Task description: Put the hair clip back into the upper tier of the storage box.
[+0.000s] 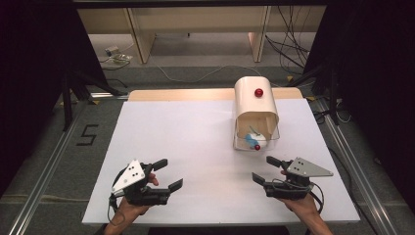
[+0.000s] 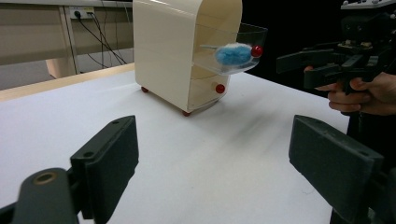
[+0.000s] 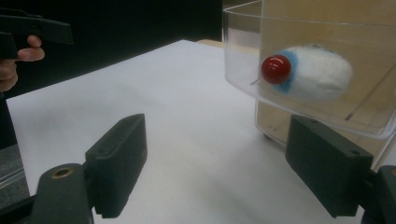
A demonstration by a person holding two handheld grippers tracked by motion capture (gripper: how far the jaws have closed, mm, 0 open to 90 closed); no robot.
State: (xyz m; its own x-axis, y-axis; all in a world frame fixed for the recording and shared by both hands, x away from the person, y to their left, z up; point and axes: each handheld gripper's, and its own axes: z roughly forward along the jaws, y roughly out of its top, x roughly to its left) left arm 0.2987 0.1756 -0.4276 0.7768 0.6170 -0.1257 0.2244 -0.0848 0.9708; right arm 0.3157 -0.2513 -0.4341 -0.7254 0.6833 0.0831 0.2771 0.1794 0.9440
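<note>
1. High view: a cream, round-topped plastic drawer cabinet (image 1: 256,105) stands at the far right of the white table top (image 1: 195,147). Its clear plastic upper drawer (image 1: 257,139) is pulled out toward the person and holds a fluffy blue and white soft toy (image 1: 255,140). A red round knob (image 1: 258,92) shows on the cabinet's top face.
2. High view: the left gripper (image 1: 164,173) sits at the near left, jaws spread wide, holding nothing. The right gripper (image 1: 266,170) sits at the near right, just in front of the open drawer, jaws likewise wide apart and empty.
3. Left gripper view: both black jaws stand far apart over bare table. The cabinet (image 2: 182,51) lies ahead, well apart; the drawer (image 2: 233,51) projects to the right with the toy (image 2: 232,54) inside, behind the drawer's red knob (image 2: 257,51). The right gripper (image 2: 317,65) hangs near the drawer front.
4. Right gripper view: jaws wide open, gripping nothing. The drawer (image 3: 243,60) is near, above the right-hand jaw; the toy (image 3: 317,72) rests inside, behind the knob (image 3: 276,69).
</note>
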